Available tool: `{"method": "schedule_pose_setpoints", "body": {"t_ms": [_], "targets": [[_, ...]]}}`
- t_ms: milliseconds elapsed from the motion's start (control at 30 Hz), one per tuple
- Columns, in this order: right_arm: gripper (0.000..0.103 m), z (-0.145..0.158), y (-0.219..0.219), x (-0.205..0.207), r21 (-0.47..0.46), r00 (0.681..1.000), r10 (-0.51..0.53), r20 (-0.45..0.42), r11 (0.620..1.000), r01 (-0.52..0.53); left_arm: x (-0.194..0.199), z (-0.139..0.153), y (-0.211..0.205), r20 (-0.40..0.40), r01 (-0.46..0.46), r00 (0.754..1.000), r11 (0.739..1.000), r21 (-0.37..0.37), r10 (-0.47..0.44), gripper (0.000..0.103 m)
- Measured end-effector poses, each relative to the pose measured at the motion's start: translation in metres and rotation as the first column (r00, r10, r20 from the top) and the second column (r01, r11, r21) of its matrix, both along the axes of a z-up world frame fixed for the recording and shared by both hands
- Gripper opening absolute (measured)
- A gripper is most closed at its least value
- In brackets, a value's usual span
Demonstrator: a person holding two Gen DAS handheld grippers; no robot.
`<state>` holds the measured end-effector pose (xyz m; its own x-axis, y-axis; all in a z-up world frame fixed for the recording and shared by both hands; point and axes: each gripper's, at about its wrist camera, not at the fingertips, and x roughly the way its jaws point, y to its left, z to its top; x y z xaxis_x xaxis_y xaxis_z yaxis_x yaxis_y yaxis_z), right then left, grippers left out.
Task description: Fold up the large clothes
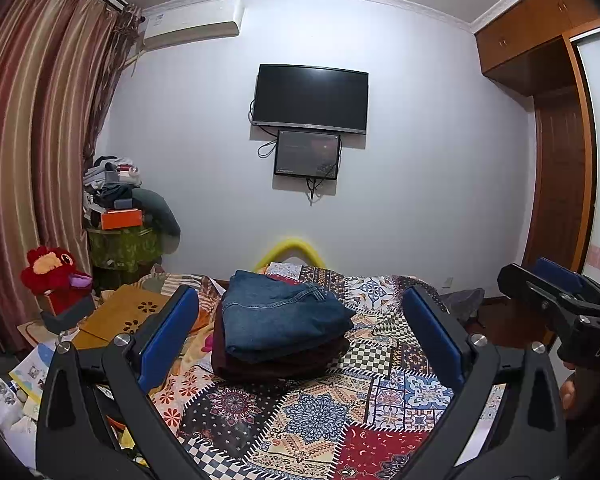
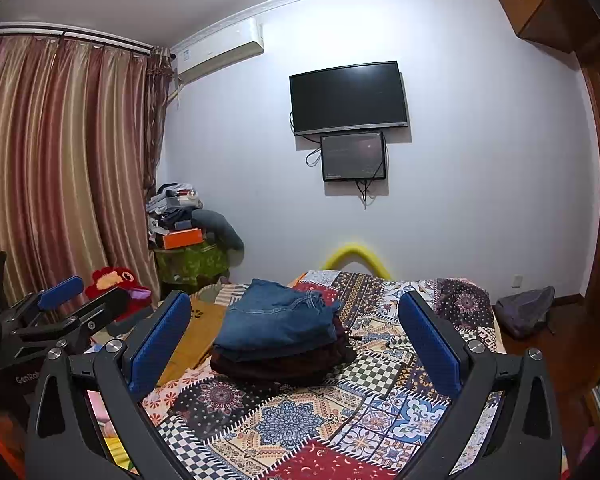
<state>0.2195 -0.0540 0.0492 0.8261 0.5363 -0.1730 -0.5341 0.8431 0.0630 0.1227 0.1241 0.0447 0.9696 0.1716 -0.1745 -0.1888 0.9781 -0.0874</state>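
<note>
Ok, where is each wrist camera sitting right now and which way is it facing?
Left wrist: above the near end of the bed, facing the TV wall; its own open left claw frames the folded jeans, with the right claw at the right edge.
Right wrist: beside it, to the right, same heading; open right claw, left claw at the left edge.
Shared: jeans on a dark folded garment, bed, TV.

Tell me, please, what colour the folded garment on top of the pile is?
Blue denim; the folded garment lies on a dark maroon one, clearest in the left wrist view.
</note>
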Motion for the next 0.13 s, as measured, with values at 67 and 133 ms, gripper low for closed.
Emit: {"method": "schedule_pose_setpoints", "body": {"t_ms": [67,133], "targets": [[0.103,-0.0002,0.0007,0.0008,-0.002,1.0,0.0,-0.002,1.0,0.0,-0.0005,-0.0005,0.0005,0.002,-0.005,1.0,1.0,0.0,0.005,0.103],[0.103,-0.0013,0.0014,0.0009,-0.005,1.0,0.001,-0.004,1.0,-0.001,-0.0006,-0.0012,0.001,0.0,-0.006,1.0,1.0,0.001,0.006,0.103]]}}
